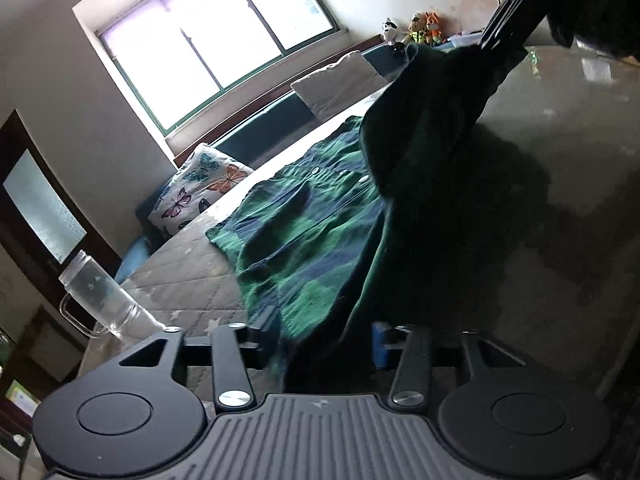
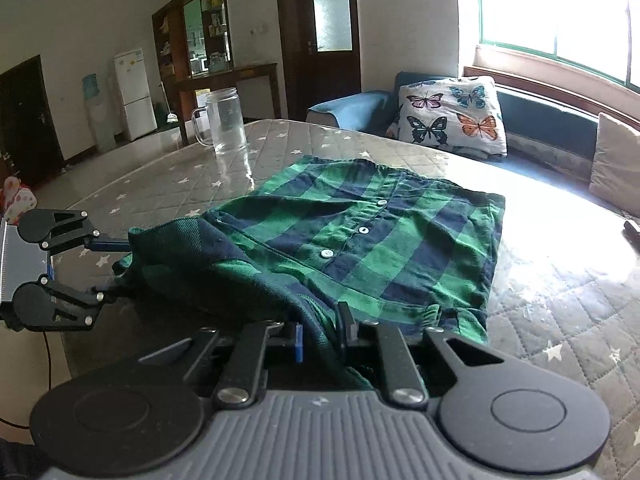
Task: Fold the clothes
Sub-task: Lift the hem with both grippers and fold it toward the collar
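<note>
Right gripper [image 2: 322, 330]: jaws close together, clamped on a dark green fold of the plaid shirt [image 2: 360, 240] at its near edge.
Left gripper [image 1: 320, 336]: jaws partly apart; shirt cloth hangs between them, and whether the pads press on it I cannot tell. In the right wrist view it sits at the shirt's left corner [image 2: 108, 268], its fingers reaching into the fabric.
Plaid shirt: green and navy check, white buttons down the placket; most of it lies flat on the tabletop [image 2: 560, 280], while the near edge is raised and bunched between the two grippers. In the left wrist view a dark flap of it rises toward the right gripper at top right [image 1: 492, 44].
Tabletop: covered with a grey quilted cloth with white stars.
Glass mug [image 2: 224, 120]: clear, with handle, upright on the far part of the tabletop, well apart from the shirt.
Butterfly pillow [image 2: 452, 116]: on the blue sofa beyond the tabletop, below the window.
</note>
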`<action>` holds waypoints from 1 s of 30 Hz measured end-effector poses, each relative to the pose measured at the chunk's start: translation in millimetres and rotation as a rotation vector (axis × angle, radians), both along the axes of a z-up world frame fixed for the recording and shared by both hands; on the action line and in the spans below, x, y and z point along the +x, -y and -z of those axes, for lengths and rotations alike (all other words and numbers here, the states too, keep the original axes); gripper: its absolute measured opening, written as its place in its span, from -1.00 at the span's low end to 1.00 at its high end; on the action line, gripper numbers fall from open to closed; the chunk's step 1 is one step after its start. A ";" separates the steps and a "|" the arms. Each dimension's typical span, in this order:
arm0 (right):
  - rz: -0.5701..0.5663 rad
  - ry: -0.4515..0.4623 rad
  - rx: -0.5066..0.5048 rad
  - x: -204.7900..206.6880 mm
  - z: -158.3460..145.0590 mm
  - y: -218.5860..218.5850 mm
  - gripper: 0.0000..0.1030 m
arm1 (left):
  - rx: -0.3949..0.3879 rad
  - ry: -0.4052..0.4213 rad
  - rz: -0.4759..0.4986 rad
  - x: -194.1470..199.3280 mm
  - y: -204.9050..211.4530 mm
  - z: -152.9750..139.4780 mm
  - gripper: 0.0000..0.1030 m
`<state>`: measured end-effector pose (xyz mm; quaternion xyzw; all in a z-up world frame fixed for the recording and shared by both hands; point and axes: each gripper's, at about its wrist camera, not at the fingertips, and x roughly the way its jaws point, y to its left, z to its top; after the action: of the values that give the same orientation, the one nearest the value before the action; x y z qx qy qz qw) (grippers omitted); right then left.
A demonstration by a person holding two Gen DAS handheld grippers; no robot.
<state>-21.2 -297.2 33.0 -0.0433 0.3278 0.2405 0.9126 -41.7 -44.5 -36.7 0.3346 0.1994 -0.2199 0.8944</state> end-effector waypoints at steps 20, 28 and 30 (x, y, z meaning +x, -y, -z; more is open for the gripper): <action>-0.058 0.095 0.038 -108.1 -47.6 2.1 -0.92 | -0.151 0.059 0.021 -99.4 -42.2 -86.9 -0.81; -0.108 0.127 0.032 -122.2 -79.7 -9.6 -0.94 | -0.194 0.114 -0.030 -93.6 -51.5 -115.5 -0.81; -0.099 0.130 0.029 -106.1 -82.4 -10.6 -0.94 | -0.196 0.115 -0.035 -76.7 -49.1 -116.2 -0.81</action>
<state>-127.4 -286.6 115.4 -0.0614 0.2620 0.2866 0.9195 -118.5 4.5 79.5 0.2540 0.1309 -0.2031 0.9365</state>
